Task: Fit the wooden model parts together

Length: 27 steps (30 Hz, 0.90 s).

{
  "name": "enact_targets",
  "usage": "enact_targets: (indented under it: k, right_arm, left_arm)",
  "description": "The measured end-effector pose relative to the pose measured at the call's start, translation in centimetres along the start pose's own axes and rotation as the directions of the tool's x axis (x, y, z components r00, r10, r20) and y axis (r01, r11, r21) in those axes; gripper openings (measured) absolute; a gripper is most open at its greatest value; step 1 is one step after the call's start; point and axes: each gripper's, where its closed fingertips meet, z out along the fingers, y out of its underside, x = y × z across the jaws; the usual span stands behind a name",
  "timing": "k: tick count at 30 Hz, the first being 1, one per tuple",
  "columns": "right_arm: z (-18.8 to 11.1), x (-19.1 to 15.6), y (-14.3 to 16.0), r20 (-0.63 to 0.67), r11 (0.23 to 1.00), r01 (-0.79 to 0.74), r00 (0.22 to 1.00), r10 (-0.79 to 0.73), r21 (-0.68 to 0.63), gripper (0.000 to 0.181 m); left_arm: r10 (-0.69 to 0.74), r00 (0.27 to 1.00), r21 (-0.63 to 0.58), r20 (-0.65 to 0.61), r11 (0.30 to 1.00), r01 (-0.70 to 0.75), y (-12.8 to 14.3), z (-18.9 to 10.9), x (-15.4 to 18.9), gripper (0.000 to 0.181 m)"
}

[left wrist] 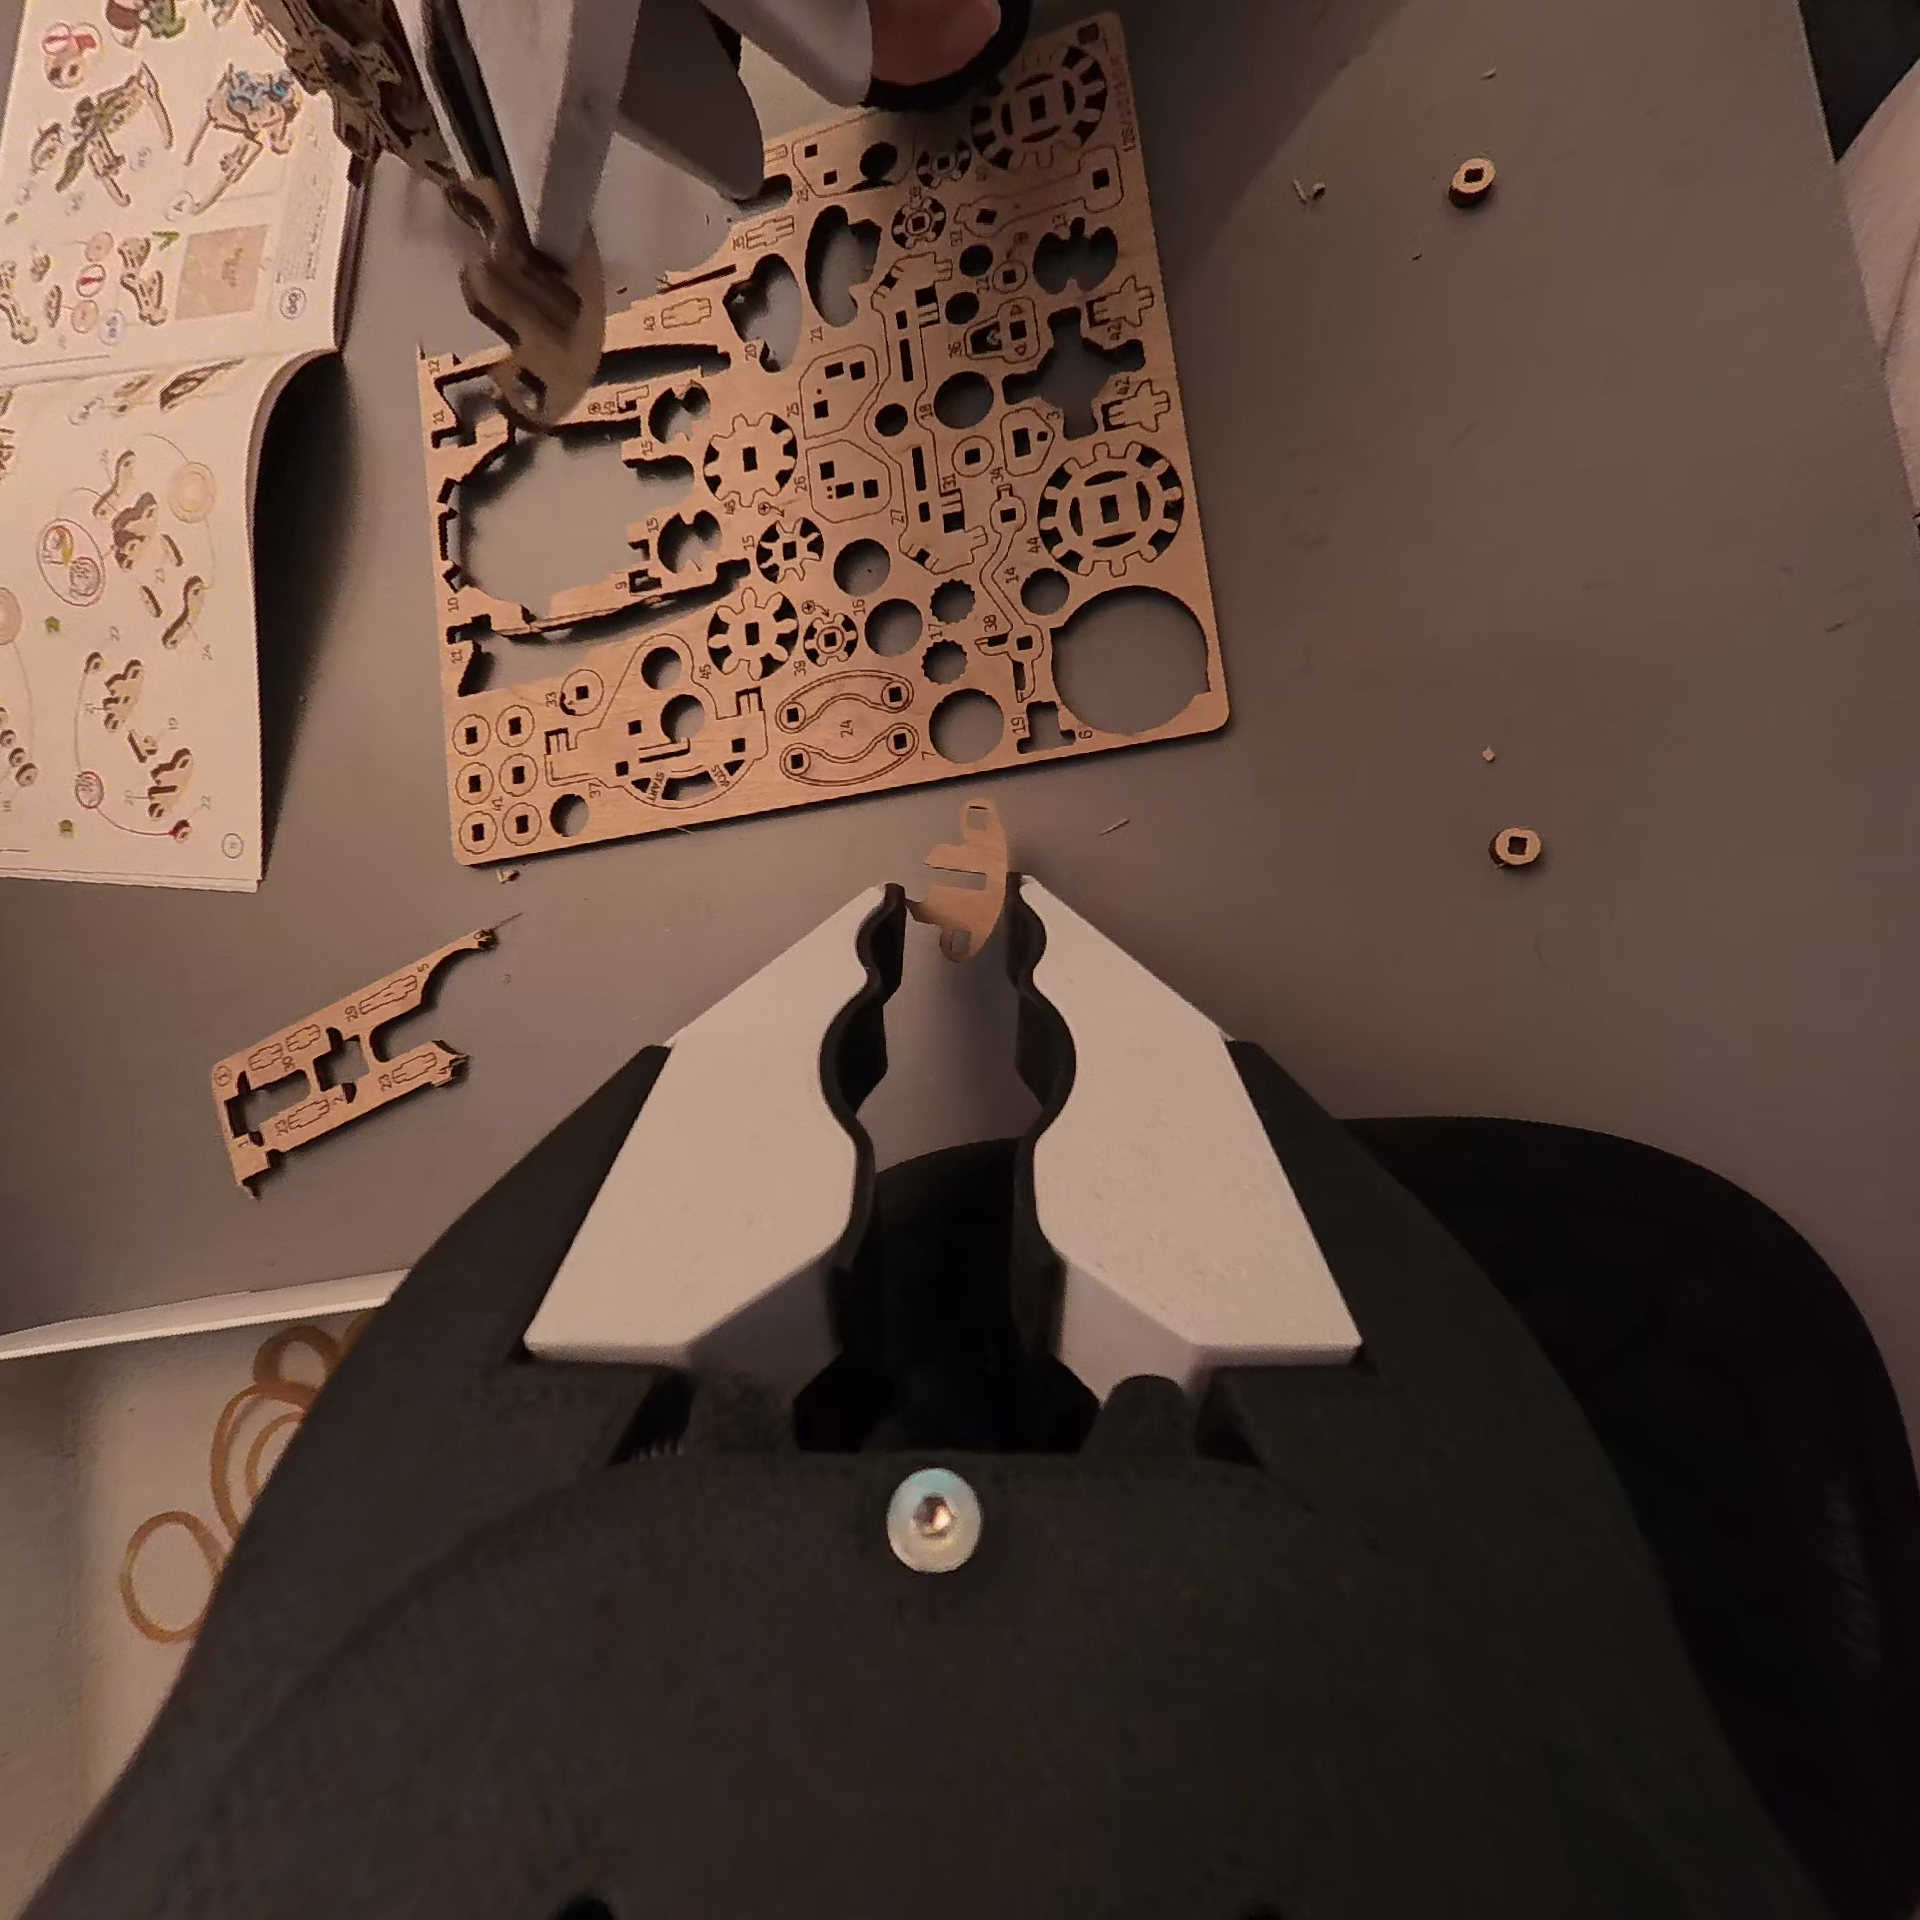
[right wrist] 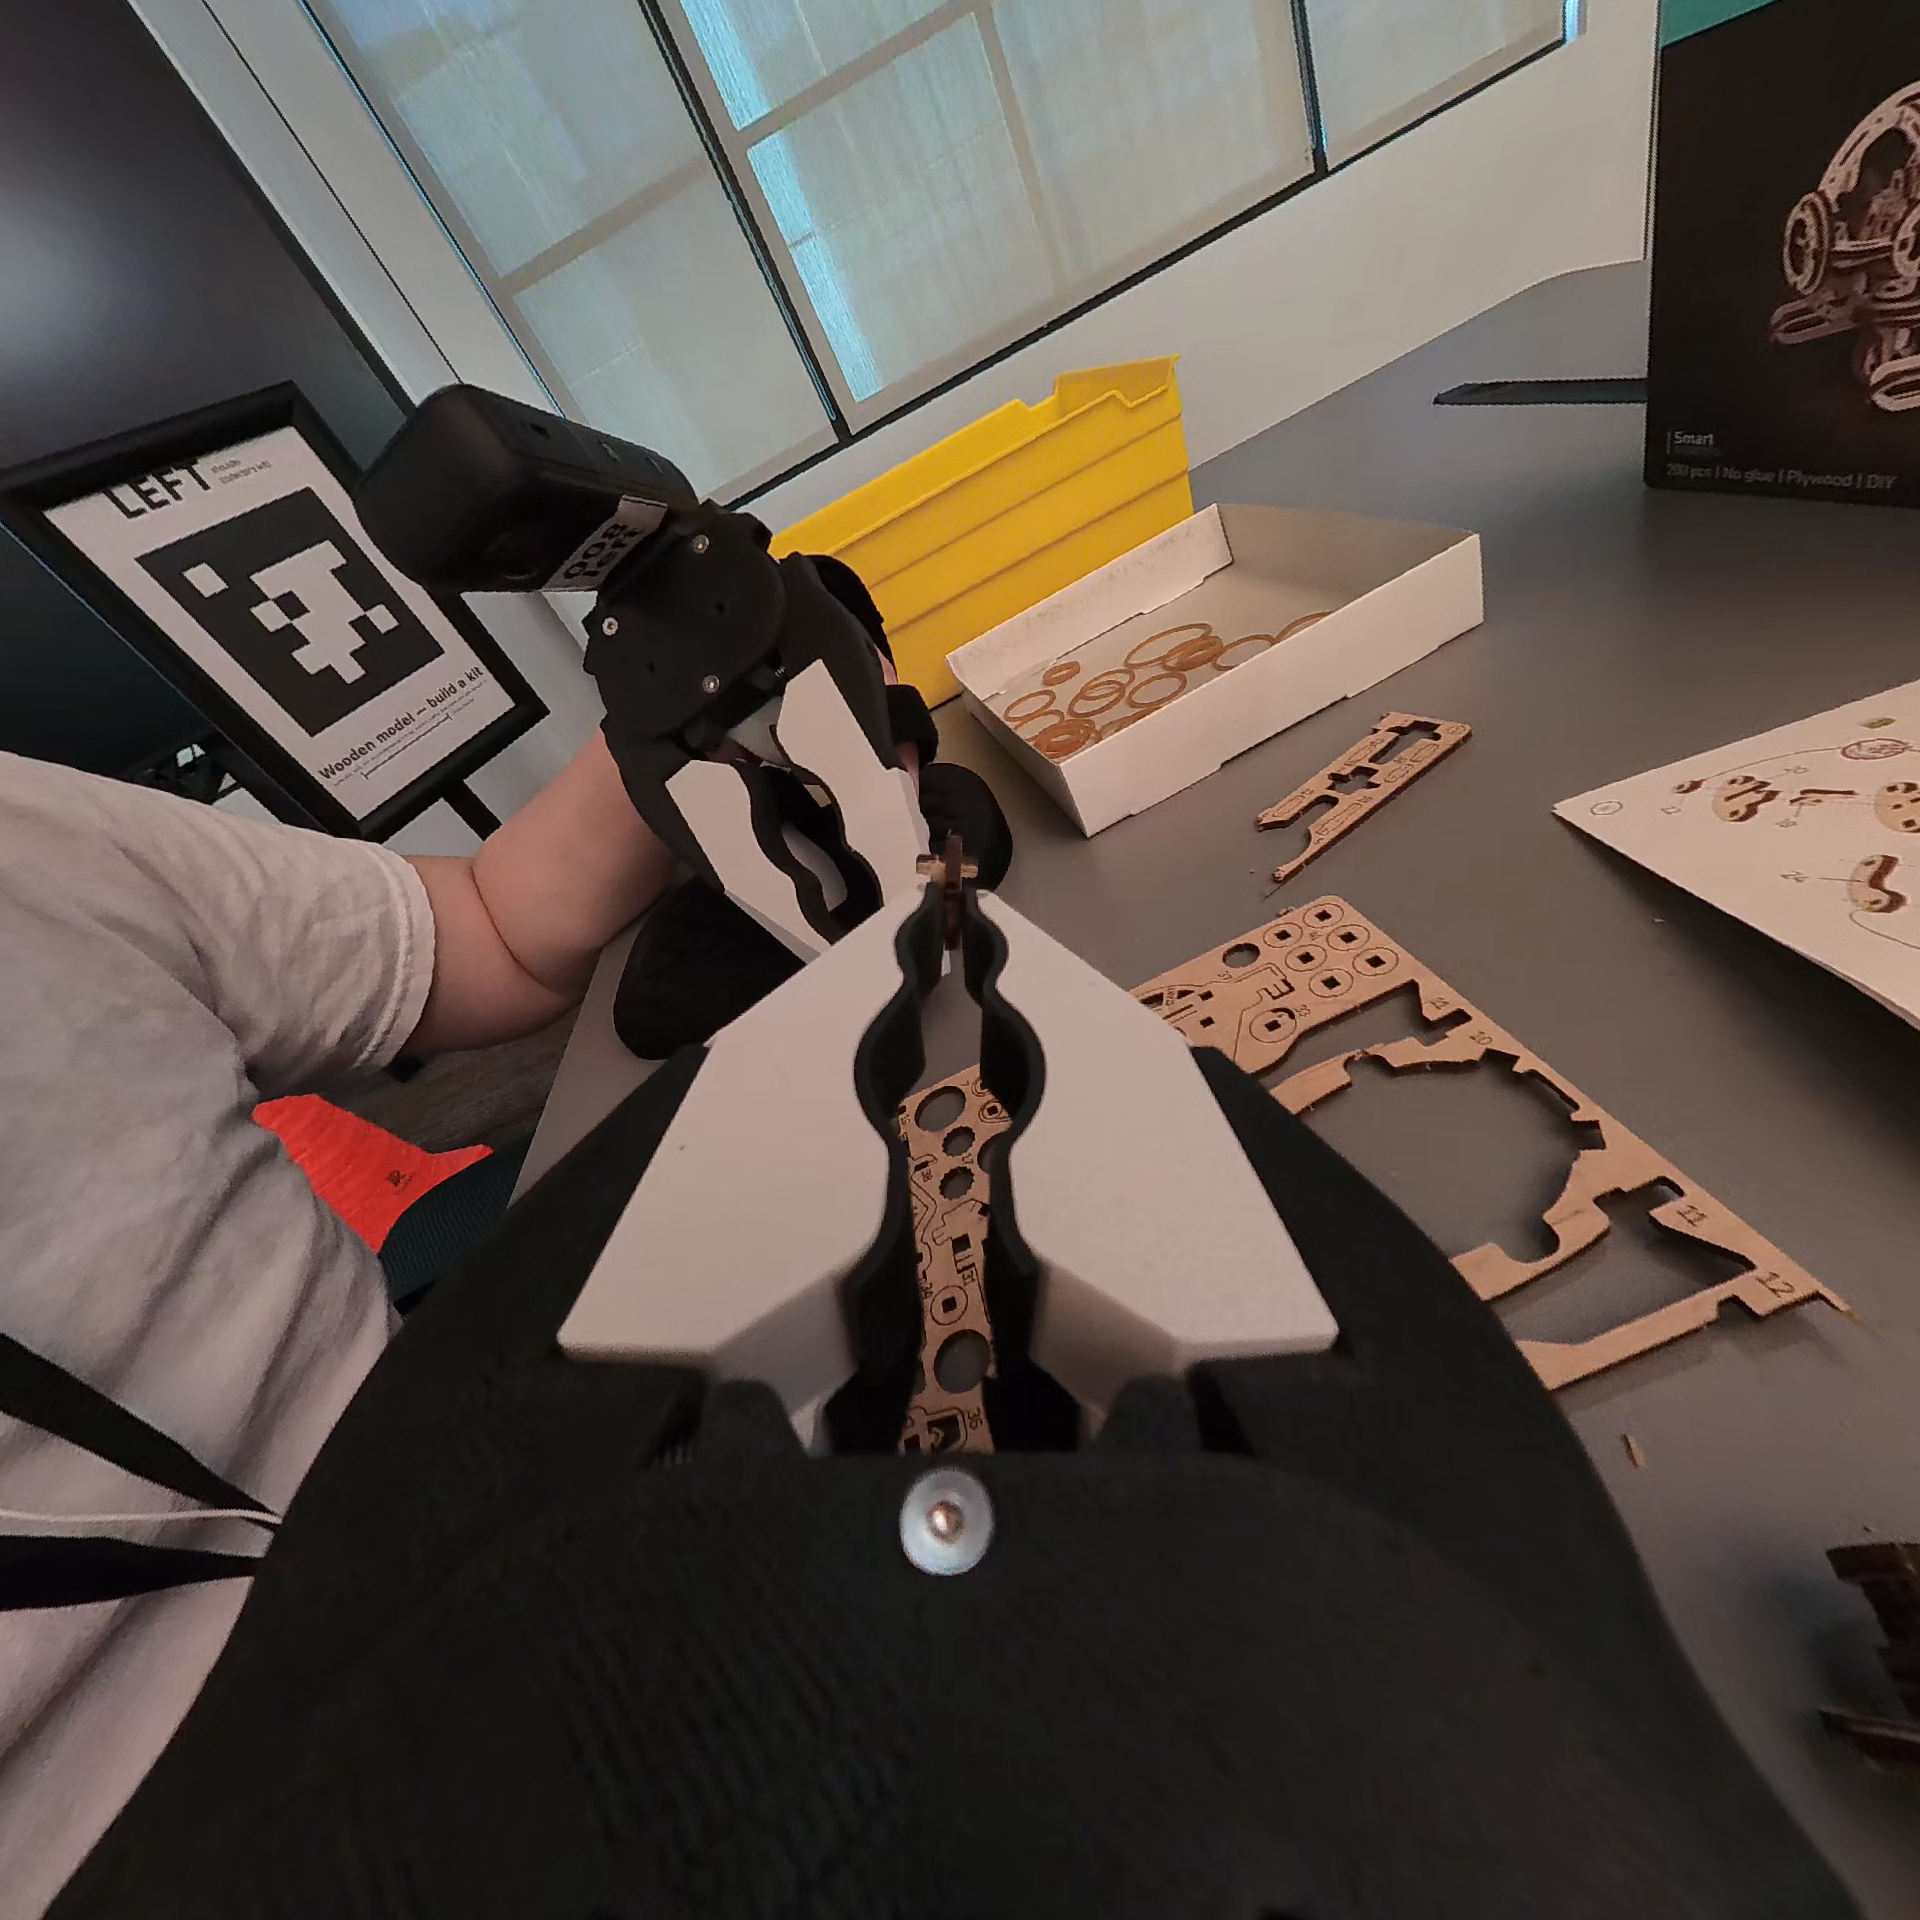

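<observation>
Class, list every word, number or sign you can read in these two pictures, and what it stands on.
I won't copy the writing; here is what bears it.
Plywood sheet: engraved part numbers.
Plywood offcut: part numbers.
Instruction booklet: small print, step numbers.
Framed sign: heading, square code marker, caption.
Dark kit box: white print.

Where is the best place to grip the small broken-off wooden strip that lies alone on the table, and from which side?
Grip the strip at its wide end with the rectangular cut-outs, across the two long edges, coming straight down from above. It lies flat on the grey table, so only the edges give a hold. The other end narrows to a thin curved point that would probably snap.
</observation>
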Motion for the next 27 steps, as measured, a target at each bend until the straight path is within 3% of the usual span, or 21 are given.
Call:
enact_targets:
  k: [8, 20, 27]
  right_arm:
    - [0.3, 0.0, 0.6, 0.019, 0.999, -0.046, 0.999, 0.046, -0.027, 0.0]
    - [0.7, -0.3, 1.0, 0.075, 0.974, -0.223, 0.971, 0.226, -0.046, 0.0]
    - [0.7, 0.1, 1.2, 0.068, 0.96, -0.275, 0.958, 0.278, -0.053, 0.0]
  left_arm:
    - [0.02, 0.999, 0.024, 0.051, 0.999, -0.021, -0.6, -0.3, -0.6, 0.018]
    - [0.082, 0.957, 0.205, 0.279, 0.968, -0.143, -5.0, -1.4, -2.4, 0.018]
    - [0.068, 0.942, 0.253, 0.329, 0.955, -0.157, -5.9, -1.9, -2.9, 0.017]
